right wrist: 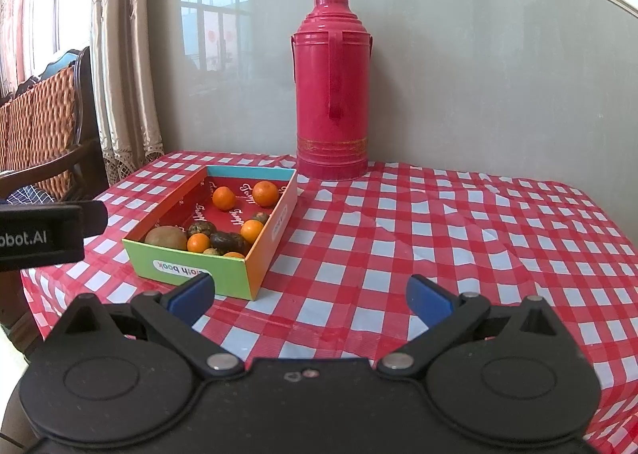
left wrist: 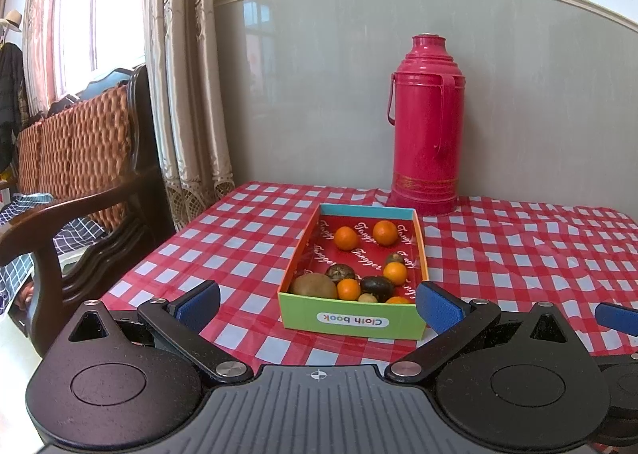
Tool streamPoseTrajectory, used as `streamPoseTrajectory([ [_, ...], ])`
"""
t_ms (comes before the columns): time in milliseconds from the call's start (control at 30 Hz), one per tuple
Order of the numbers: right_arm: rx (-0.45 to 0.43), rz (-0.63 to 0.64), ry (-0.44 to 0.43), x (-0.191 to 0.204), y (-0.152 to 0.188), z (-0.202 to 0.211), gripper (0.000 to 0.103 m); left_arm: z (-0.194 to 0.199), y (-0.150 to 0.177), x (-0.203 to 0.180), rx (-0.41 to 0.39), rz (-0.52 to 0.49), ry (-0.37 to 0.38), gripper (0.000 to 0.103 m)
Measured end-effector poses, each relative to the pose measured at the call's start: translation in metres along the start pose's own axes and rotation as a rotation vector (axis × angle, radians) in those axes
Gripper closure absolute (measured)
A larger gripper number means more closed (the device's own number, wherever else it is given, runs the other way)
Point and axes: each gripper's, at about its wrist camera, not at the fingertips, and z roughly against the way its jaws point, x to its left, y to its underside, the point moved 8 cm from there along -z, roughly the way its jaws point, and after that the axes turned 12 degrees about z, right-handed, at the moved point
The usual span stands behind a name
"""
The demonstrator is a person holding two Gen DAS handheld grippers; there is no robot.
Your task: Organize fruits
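Hand-held gripper (right wrist: 311,296) beside box (right wrist: 191,268)

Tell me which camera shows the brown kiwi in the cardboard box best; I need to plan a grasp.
The left wrist view: the brown kiwi sits larger and nearly centred, just behind the cardboard box's near wall. The right wrist view shows it smaller and off to the left.

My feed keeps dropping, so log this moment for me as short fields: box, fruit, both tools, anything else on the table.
box: open cardboard box on checked tablecloth
fruit: all inside the box; oranges, one kiwi, dark fruits
left tool: open, holding nothing, facing the box
right tool: open, holding nothing, box ahead-left
other: red thermos upright behind the box
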Motion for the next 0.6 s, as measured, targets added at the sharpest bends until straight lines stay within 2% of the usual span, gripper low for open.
streamPoseTrajectory([
  [300,-0.015,0.016,0.005,0.0,-0.009,0.001,0.006,-0.002,0.0,0.002,0.006,0.007,0.002,0.0],
  [433,-0.019,0.012,0.008,-0.002,-0.013,0.0,0.006,-0.004,0.0,0.0,0.01,0.004,0.031,0.0],
  [600,-0.021,0.016,0.008,-0.003,-0.015,-0.005,0.006,-0.008,-0.002,-0.004,-0.007,-0.01,0.015,0.0],
])
